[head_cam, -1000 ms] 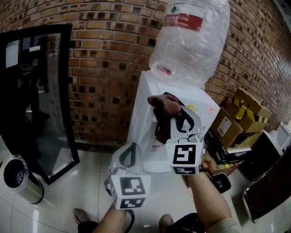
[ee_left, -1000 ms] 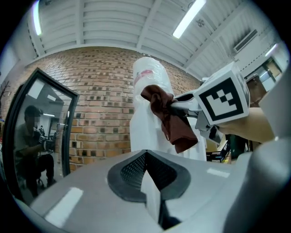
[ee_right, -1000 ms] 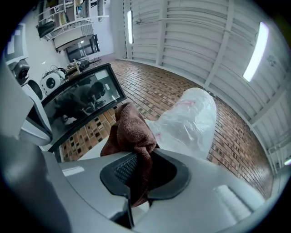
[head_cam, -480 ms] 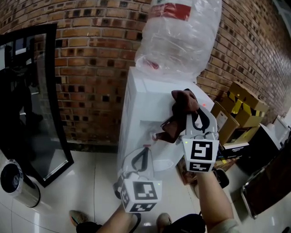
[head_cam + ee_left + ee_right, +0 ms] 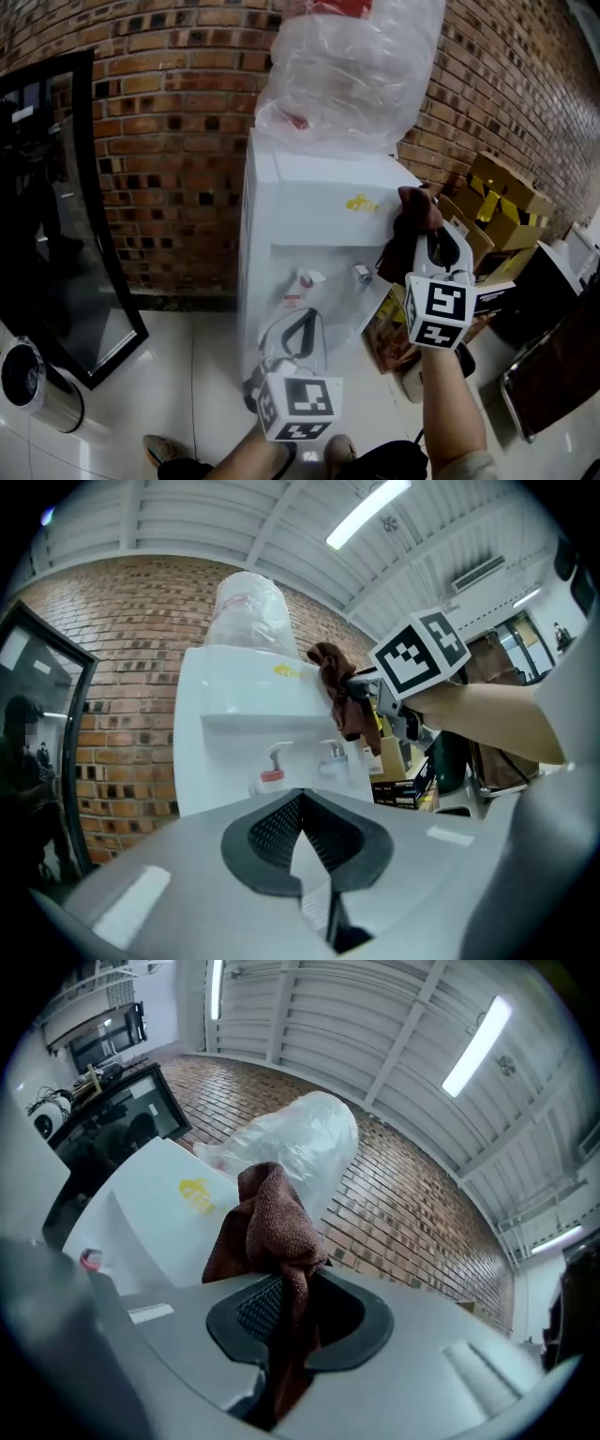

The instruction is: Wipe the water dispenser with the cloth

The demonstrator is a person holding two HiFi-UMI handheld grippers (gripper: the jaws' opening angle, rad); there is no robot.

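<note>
Right tongs [image 5: 427, 246] have swung rightward, carrying the cloth [image 5: 412, 214] from the dispenser [image 5: 309, 216] front to its upper right corner. They clamp the cloth. Left tongs [image 5: 300, 323] are closed, empty, low in front. Wiping stroke in hand; next probably down the right side. Only the right gripper view shows the pinch.

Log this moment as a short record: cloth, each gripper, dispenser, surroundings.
cloth: brown, bunched, held up at the upper right edge of the water dispenser; contact unclear
right gripper: shut on the cloth
left gripper: jaws together, empty, low in front of the dispenser
dispenser: white, two taps, plastic-wrapped bottle on top
surroundings: brick wall behind, cardboard boxes to the right
</note>
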